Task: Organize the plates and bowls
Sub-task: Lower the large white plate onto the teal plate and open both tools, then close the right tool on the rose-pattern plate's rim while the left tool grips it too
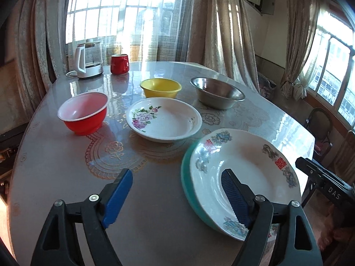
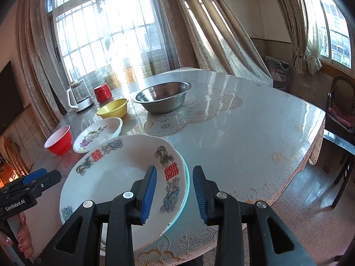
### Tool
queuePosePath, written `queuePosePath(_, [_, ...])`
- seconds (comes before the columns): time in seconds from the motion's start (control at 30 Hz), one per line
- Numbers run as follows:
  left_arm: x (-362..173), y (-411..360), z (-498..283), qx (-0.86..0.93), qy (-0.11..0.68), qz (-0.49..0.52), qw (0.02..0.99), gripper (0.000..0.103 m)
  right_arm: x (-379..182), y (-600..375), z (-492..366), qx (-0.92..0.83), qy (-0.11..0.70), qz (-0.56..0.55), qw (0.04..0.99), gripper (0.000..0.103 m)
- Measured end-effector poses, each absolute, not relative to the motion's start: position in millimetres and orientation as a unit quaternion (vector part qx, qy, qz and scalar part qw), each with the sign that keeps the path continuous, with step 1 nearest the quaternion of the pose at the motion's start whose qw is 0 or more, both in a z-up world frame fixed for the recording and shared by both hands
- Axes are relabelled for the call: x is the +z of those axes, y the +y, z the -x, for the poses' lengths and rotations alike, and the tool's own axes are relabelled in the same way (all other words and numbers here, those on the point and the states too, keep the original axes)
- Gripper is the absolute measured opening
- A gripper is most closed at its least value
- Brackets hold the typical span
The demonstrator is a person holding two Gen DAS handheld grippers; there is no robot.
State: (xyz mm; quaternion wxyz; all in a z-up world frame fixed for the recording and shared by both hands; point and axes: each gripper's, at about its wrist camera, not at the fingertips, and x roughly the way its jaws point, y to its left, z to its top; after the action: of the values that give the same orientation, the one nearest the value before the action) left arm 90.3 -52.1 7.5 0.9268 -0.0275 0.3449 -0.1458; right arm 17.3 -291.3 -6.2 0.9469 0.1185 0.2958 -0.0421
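Two plates sit stacked near the front edge of the table [image 1: 155, 232]: a white plate with red signs [image 1: 244, 168] lies on top of a teal plate [image 1: 187, 177]. The left gripper [image 1: 177, 195] is wide open and holds nothing; one blue finger hangs over the white plate and the other over bare table. The right gripper [image 2: 174, 194] is partly open, with the rims of both plates between its fingers, but the pads do not press on them. Behind the stack is a flower plate [image 1: 164, 119]. Around it stand a red bowl [image 1: 83, 115], a yellow bowl [image 1: 160, 88] and a metal bowl [image 1: 217, 93]. Far back are a red mug [image 1: 119, 63] and a kettle [image 1: 88, 59].
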Motion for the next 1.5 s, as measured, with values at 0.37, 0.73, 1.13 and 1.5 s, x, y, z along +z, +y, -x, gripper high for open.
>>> queuePosePath(0.37, [-4,-24,-120,-0.088,0.382,0.054,0.919,0.089,0,-267,-33,-0.015,0.318,-0.101,0.943,0.04])
queuePosePath(0.73, [-8,-25,-156,-0.074,0.382,0.042,0.92,0.089,11,-251,-59,-0.027,0.341,-0.074,0.937,0.04])
queuePosePath(1.13, [-15,-19,-208,-0.063,0.38,0.07,0.92,0.088,24,-236,-105,-0.004,0.365,-0.073,0.928,0.043])
queuePosePath(1.5, [-26,-8,-234,-0.073,0.388,0.094,0.914,0.087,24,-213,-171,0.004,0.392,-0.044,0.919,0.044])
